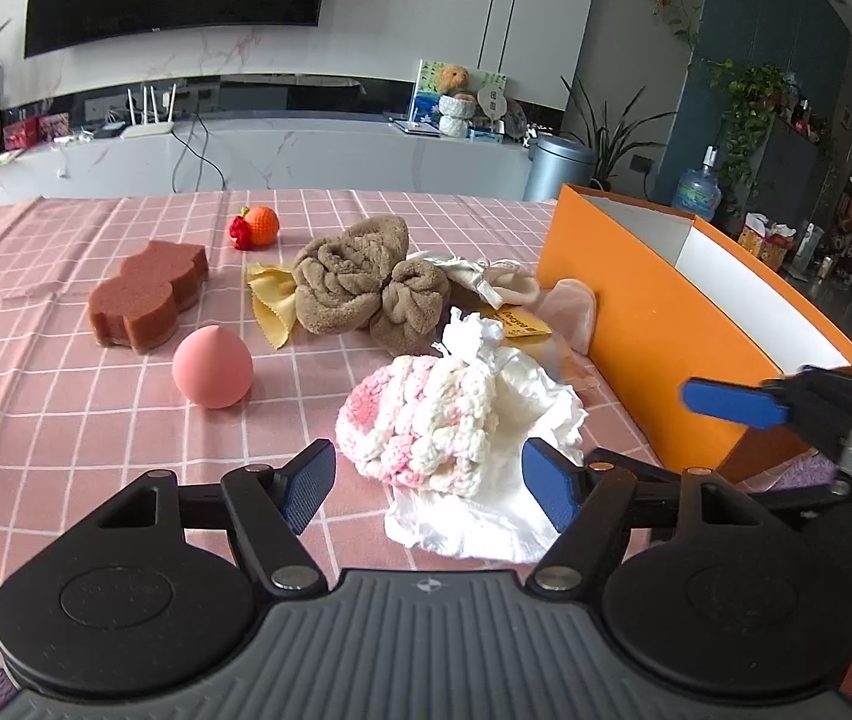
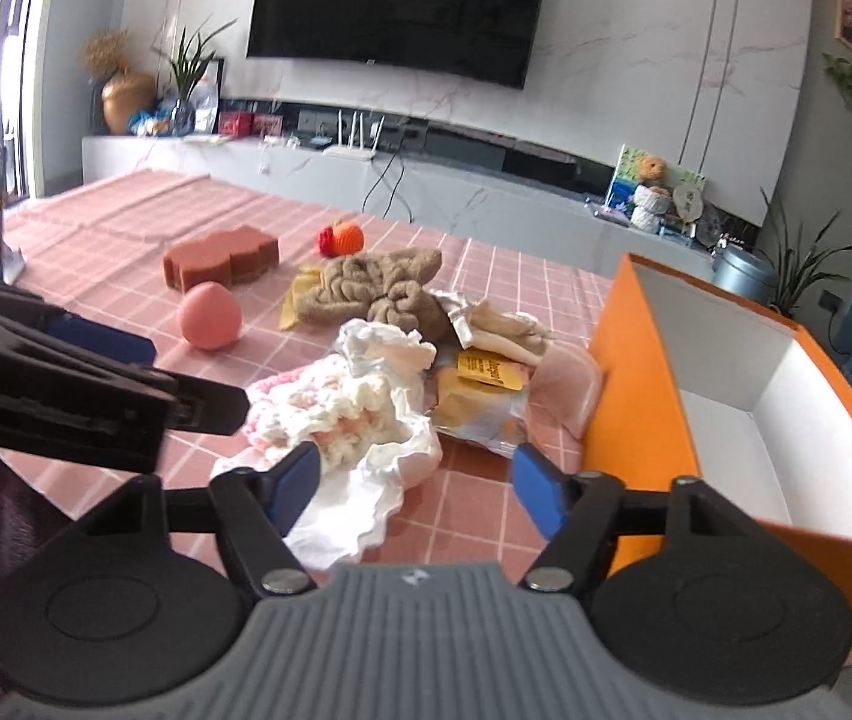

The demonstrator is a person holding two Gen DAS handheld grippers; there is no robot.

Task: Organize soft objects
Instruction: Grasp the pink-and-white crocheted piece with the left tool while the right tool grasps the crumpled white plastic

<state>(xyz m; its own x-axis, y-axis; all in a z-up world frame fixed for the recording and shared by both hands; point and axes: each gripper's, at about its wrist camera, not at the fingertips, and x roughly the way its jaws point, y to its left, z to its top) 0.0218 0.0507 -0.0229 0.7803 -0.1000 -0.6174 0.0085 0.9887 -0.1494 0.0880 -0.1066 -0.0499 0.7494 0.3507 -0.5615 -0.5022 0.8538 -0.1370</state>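
surface: counter under a pink cloth with a white grid (image 1: 66, 420), soft things scattered across it
container: open orange cardboard box with white inside (image 2: 642, 372) at the right side of the counter; the part of its interior that shows looks empty
progress: judged barely started, nothing visibly in the box, whole pile still out on the counter
nearest item: pink-and-white crocheted yarn piece (image 1: 420, 420) lying on crumpled white tissue paper (image 1: 486, 516), near the box but apart from it
left tool: left tool (image 1: 429, 483), jaws apart, pads either side of the crocheted piece and not pressing it, holding nothing
right tool: right tool (image 2: 417, 480), jaws partly apart, nothing clamped; left pad over the edge of the tissue, bare cloth between the pads
other items left: brown rolled terry towel (image 1: 360, 282), yellow wiping cloth (image 1: 273, 303) partly under the towel, rust-brown scalloped sponge block (image 1: 147, 294), smooth pink egg-shaped ball (image 1: 213, 367), orange knitted fruit with a red bit (image 1: 258, 227) at the far side, cream fabric bundle (image 1: 486, 279) and pale pink pad (image 1: 570, 312) beside the box wall
step in hand: looks like lining up on the crocheted piece and tissue
still to do: everything, each soft item goes to the box one by one
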